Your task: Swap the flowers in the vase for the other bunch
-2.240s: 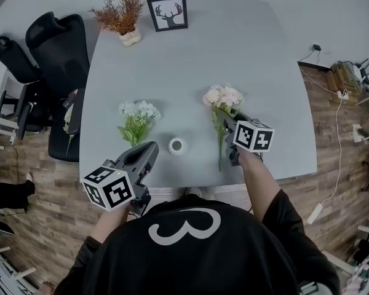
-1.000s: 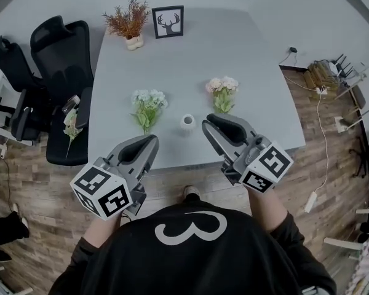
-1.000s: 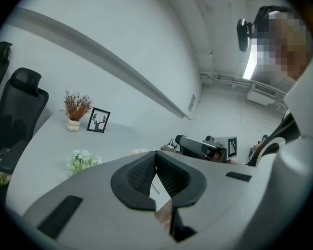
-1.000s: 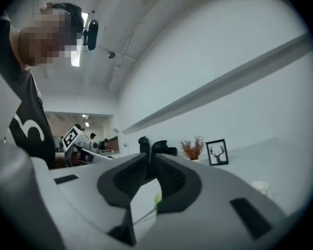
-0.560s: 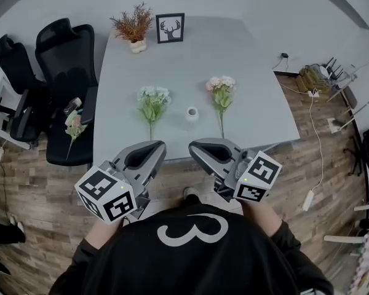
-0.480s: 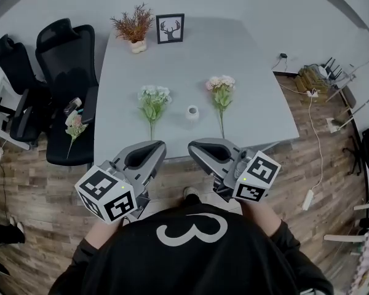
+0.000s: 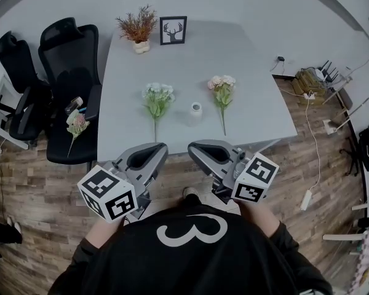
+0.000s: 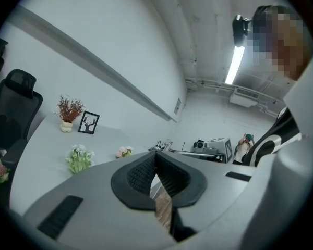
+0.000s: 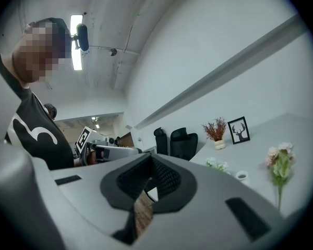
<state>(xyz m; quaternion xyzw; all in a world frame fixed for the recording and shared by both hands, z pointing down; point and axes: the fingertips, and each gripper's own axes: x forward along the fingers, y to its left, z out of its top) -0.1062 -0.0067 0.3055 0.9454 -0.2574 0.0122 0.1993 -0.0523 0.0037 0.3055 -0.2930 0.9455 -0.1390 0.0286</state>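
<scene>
Table (image 7: 252, 103) front strip bare. Vase (image 7: 195, 108) mid-table, white bunch (image 7: 157, 97) left, pink bunch (image 7: 221, 90) right (narrow lanes between). Far corner: potted plant (image 7: 139, 28), picture frame (image 7: 173, 30). Chairs (image 7: 67, 54) block left side.

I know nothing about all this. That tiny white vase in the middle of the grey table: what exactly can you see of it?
The vase is small, white and rounded, with a dark open mouth at the top; it looks like ceramic. It stands upright and empty on the grey table, towards the near edge. A white-green bunch lies flat to its left and a pink bunch to its right, both apart from it. Only the tabletop touches it.
</scene>
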